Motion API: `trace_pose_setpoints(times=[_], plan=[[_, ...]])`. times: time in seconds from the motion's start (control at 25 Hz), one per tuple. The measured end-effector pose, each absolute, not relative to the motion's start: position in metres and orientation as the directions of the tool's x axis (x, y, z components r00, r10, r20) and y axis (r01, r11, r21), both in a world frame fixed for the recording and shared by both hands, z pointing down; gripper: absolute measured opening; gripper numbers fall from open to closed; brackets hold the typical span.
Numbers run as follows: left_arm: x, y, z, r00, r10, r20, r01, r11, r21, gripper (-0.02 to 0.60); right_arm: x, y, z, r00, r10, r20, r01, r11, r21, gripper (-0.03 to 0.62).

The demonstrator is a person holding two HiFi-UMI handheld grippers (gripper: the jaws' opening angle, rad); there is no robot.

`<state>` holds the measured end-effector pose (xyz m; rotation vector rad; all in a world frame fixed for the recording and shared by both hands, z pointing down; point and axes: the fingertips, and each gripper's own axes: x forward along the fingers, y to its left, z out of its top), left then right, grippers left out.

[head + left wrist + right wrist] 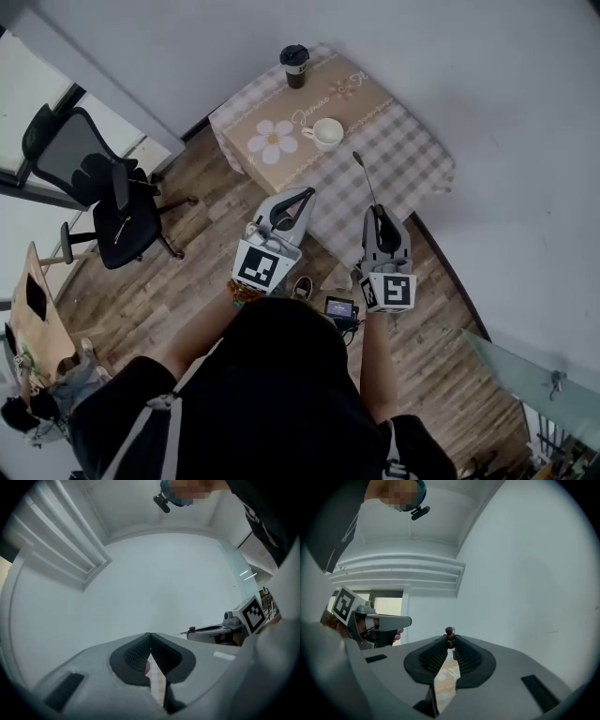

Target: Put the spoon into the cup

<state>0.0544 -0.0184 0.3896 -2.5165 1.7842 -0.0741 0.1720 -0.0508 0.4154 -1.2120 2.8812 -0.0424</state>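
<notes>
A white cup stands on the checked tablecloth, beside a printed daisy. In the head view my right gripper hovers over the table's near edge, shut on a thin dark spoon that sticks out ahead of the jaws toward the cup. In the right gripper view only the spoon's small brown end shows above the closed right gripper. My left gripper hangs to the left of it with its jaws together and nothing between them; in the left gripper view its tips meet against a bare wall.
A dark lidded tumbler stands at the table's far corner. A black office chair sits on the wooden floor at left, and a wooden board leans at lower left. A small device lies on the floor near my feet. White walls surround the table.
</notes>
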Motion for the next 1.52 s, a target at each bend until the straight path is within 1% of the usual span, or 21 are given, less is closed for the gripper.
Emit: trace_pose_setpoints(times=[0.08,0.16,0.48,0.68,0.84,1.0,1.12,1.28,1.52], plan=[[0.042,-0.037,0.394,0.336,-0.942,0.006,-0.941,-0.335,-0.05,0.015,0.163,-0.069,0.42,-0.689,-0.724,0.009,-0.724,0.689,-0.018,0.046],[0.026,-0.058,0.394,0.341,-0.94,0.006,-0.939,-0.341,-0.034,0.014,0.148,-0.091,0.424,-0.684,-0.729,-0.004,-0.729,0.684,-0.012,0.046],[-0.016,-0.139,0.389,0.431,-0.902,-0.016,-0.901,-0.429,-0.066,0.015,0.11,-0.159,0.431,-0.616,-0.787,0.033,-0.787,0.617,0.011,0.046],[-0.032,-0.179,0.399,0.476,-0.879,-0.018,-0.879,-0.475,-0.048,0.015,0.095,-0.185,0.45,-0.588,-0.804,0.087,-0.805,0.592,0.028,0.046],[-0.042,-0.203,0.404,0.513,-0.858,-0.012,-0.857,-0.511,-0.068,0.015,0.084,-0.202,0.469,-0.579,-0.803,0.14,-0.809,0.587,0.023,0.046],[-0.045,-0.21,0.398,0.548,-0.836,-0.021,-0.837,-0.547,-0.025,0.014,0.073,-0.217,0.495,-0.591,-0.783,0.196,-0.795,0.606,0.023,0.046],[-0.046,-0.213,0.395,0.572,-0.819,-0.039,-0.82,-0.57,-0.048,0.015,0.063,-0.228,0.512,-0.595,-0.768,0.235,-0.785,0.618,0.03,0.046],[-0.051,-0.211,0.401,0.578,-0.815,-0.035,-0.816,-0.577,-0.036,0.014,0.056,-0.233,0.539,-0.595,-0.74,0.313,-0.767,0.639,0.053,0.046],[-0.062,-0.211,0.412,0.581,-0.814,-0.017,-0.814,-0.581,0.003,0.014,0.052,-0.243,0.564,-0.578,-0.722,0.379,-0.763,0.643,0.061,0.046]])
